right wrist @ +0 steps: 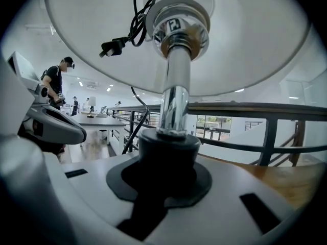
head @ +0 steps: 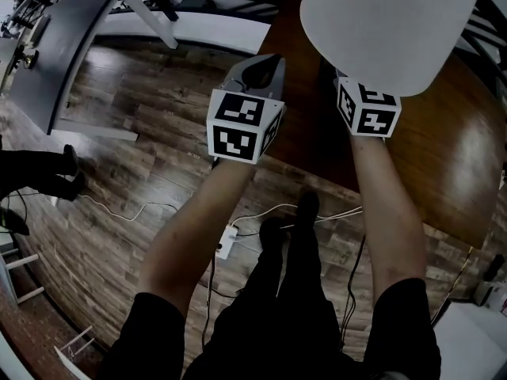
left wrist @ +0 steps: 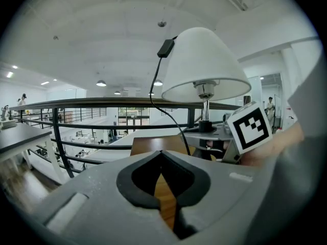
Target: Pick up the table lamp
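Observation:
The table lamp has a white cone shade [head: 388,22] on a chrome stem [right wrist: 173,101] with a black collar at its foot. My right gripper [right wrist: 166,172] is shut on that black collar, and the shade hangs right over it. In the head view only its marker cube [head: 368,109] shows below the shade. From the left gripper view the lamp [left wrist: 204,65] stands upright in the right gripper [left wrist: 209,131]. The left gripper [head: 265,62] is beside the lamp on its left, shut and holding nothing [left wrist: 161,157]. The lamp's black cord [left wrist: 163,106] hangs off the shade, its plug [right wrist: 113,47] dangling.
A brown wooden table [head: 444,157] lies under and right of the grippers. A black railing [left wrist: 56,131] runs behind it. On the wood floor lie white cables and a power strip [head: 226,242]. A grey desk [head: 63,46] stands at far left.

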{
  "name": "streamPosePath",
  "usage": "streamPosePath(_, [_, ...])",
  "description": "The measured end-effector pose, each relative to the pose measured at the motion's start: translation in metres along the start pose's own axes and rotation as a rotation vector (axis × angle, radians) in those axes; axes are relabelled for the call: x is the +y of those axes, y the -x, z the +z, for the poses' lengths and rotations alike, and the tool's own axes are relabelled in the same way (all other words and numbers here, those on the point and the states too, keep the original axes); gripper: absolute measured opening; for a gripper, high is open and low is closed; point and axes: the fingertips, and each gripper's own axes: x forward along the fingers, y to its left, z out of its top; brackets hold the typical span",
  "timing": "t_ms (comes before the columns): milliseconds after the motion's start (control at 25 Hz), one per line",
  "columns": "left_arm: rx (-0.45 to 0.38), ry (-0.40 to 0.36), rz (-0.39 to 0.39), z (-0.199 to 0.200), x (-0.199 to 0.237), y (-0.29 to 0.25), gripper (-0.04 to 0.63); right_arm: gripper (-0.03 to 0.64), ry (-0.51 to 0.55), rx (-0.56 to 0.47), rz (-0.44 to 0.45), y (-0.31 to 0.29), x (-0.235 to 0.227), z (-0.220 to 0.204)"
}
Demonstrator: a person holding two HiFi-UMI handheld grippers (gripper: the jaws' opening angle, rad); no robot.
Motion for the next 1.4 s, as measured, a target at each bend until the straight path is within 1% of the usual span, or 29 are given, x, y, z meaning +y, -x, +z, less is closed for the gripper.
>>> streamPosePath(160, [0.010,-0.015,-0.003,0.021,-0.014,0.031,0.006,0.086,-0.001,0.041,0.008,0.036,0.001,0.016])
streamPosePath(280, [-0.002,-0.033,-0.030,0.047,-0.030,0.062,0.006,0.086,-0.029,0.065,0.037,0.072,0.006,0.036])
streamPosePath(400, [-0.017,-0.097,-0.077,0.076,-0.047,0.097,0.006,0.086,-0.029,0.072,0.056,0.109,0.006,0.059])
streamPosePath(520, [-0.037,-0.139,-0.115,0.102,-0.063,0.137,0.006,0.086,-0.024,0.088,0.073,0.148,0.005,0.078])
streamPosePath(680, [-0.083,-0.200,-0.123,0.135,-0.079,0.187,0.006,0.086,-0.051,0.100,0.062,0.197,0.002,0.103])
streamPosePath(800, [-0.090,-0.228,-0.126,0.142,-0.092,0.213,0.006,0.087,-0.083,0.098,0.050,0.231,0.005,0.118])
streamPosePath(920, [-0.071,-0.214,-0.139,0.137,-0.108,0.229,0.006,0.087,-0.102,0.097,0.053,0.266,0.009,0.125])
streamPosePath(1040, [-0.065,-0.165,-0.145,0.133,-0.125,0.243,0.006,0.087,-0.109,0.094,0.096,0.300,0.015,0.130])
streamPosePath(1200, [-0.074,-0.119,-0.144,0.143,-0.151,0.260,0.006,0.087,-0.102,0.085,0.149,0.344,0.010,0.137])
streamPosePath(1400, [-0.087,-0.116,-0.119,0.162,-0.183,0.290,0.006,0.087,-0.105,0.052,0.190,0.402,-0.001,0.152])
